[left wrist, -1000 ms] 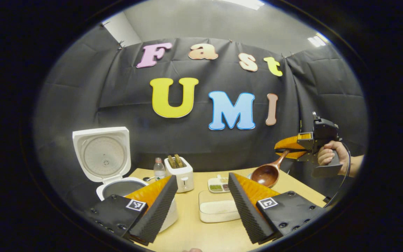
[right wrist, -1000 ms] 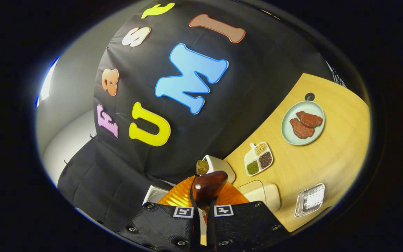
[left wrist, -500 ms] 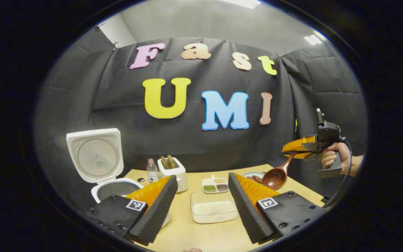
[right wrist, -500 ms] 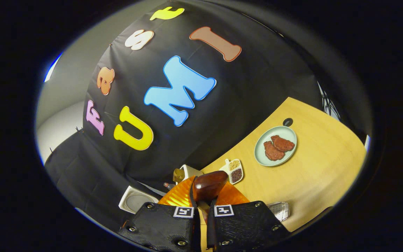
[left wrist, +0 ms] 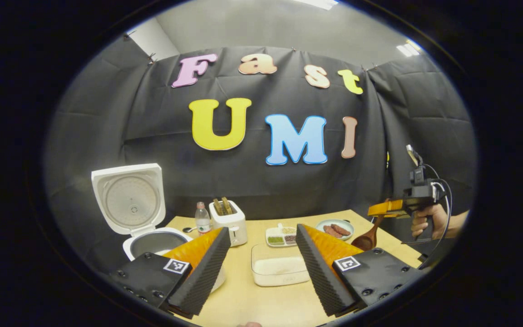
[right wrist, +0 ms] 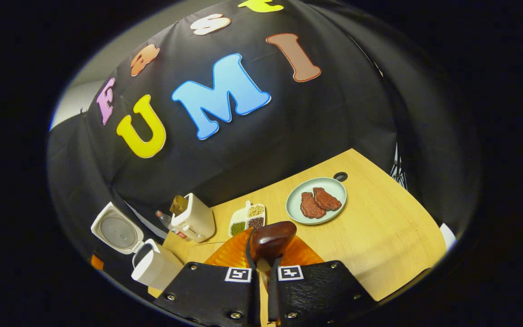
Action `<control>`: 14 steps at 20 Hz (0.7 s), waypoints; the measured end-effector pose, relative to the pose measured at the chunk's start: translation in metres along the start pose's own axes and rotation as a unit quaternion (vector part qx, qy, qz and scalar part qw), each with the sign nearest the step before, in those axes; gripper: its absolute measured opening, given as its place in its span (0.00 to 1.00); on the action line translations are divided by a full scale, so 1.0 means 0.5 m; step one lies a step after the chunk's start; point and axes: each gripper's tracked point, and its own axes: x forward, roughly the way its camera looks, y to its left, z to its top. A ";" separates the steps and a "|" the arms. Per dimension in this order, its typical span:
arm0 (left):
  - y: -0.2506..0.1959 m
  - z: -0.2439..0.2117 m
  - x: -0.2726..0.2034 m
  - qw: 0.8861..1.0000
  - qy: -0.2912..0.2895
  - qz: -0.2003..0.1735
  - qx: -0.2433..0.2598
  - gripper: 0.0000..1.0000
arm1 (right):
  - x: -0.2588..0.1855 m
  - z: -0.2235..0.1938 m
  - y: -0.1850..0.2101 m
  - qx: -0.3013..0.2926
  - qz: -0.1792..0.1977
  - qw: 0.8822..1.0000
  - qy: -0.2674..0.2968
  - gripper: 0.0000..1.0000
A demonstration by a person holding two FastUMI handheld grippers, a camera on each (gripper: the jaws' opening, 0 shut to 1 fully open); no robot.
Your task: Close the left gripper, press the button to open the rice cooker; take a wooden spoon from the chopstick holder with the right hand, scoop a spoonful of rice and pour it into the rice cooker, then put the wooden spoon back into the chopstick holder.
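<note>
Rice cooker, white, lid up (left wrist: pixel 135 213): opened. Right gripper (right wrist: pixel 261 261) jaws clamp dark wooden spoon (right wrist: pixel 270 240); left gripper (left wrist: pixel 257 254) jaws wide, empty. Chopstick-holder return remains.

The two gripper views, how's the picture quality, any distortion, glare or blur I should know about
Left gripper view: strong fisheye bend, table edge curving; the ceiling lights are blown out at the top; rice cooker and toaster are fairly sharp. Right gripper view: horizon tilted, table sloping; the wooden spoon, close to the lens, shows a soft highlight; the plate of meat reads clearly.
</note>
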 end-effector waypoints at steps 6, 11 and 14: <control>0.031 -0.015 -0.012 1.000 0.012 0.020 -0.001 1.00 | 0.044 -0.066 -0.012 -0.052 -0.017 0.998 0.027 0.07; 0.048 -0.013 -0.016 0.999 0.016 0.033 -0.003 1.00 | 0.076 -0.110 -0.024 -0.077 -0.025 0.996 0.042 0.07; 0.044 -0.016 -0.013 0.999 0.018 0.033 -0.004 1.00 | 0.077 -0.131 -0.026 -0.095 -0.020 0.994 0.041 0.07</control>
